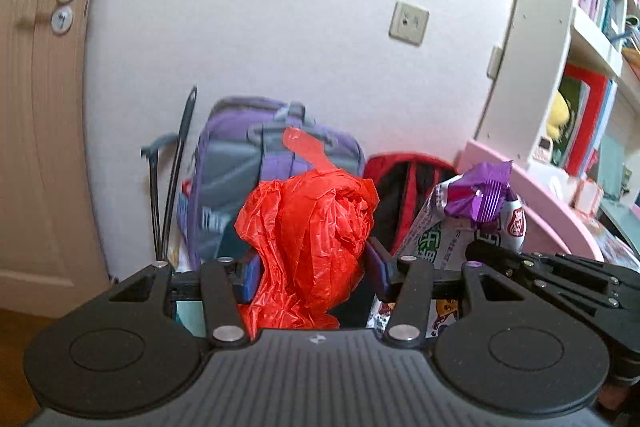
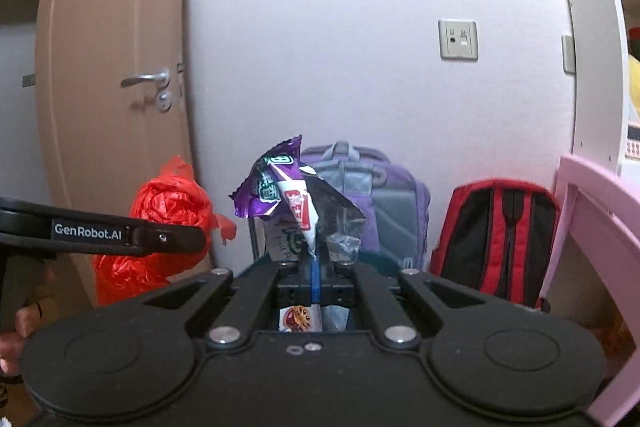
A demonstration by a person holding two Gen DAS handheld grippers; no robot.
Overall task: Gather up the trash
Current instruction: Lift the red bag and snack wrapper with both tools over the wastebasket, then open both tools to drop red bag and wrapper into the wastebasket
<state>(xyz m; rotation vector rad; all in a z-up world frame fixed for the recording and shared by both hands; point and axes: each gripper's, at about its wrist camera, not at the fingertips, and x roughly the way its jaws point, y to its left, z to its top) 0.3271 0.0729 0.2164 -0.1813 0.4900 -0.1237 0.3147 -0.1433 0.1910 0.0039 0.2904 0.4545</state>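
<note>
Two pieces of trash are up in the air. The red plastic bag (image 1: 308, 243) is pinched in the left gripper (image 1: 312, 267). The snack wrappers (image 2: 298, 211) are pinched flat in the right gripper (image 2: 314, 267), its jaws pressed together. The bag is puffy and slippery, so it could slide out. The wrappers hang loose and might catch on the purple backpack (image 2: 372, 187).

Crumpled red plastic bag (image 1: 308, 243), bunched, held upright. Beside it purple-and-white snack wrappers (image 2: 292, 203), creased, clamped upright.
</note>
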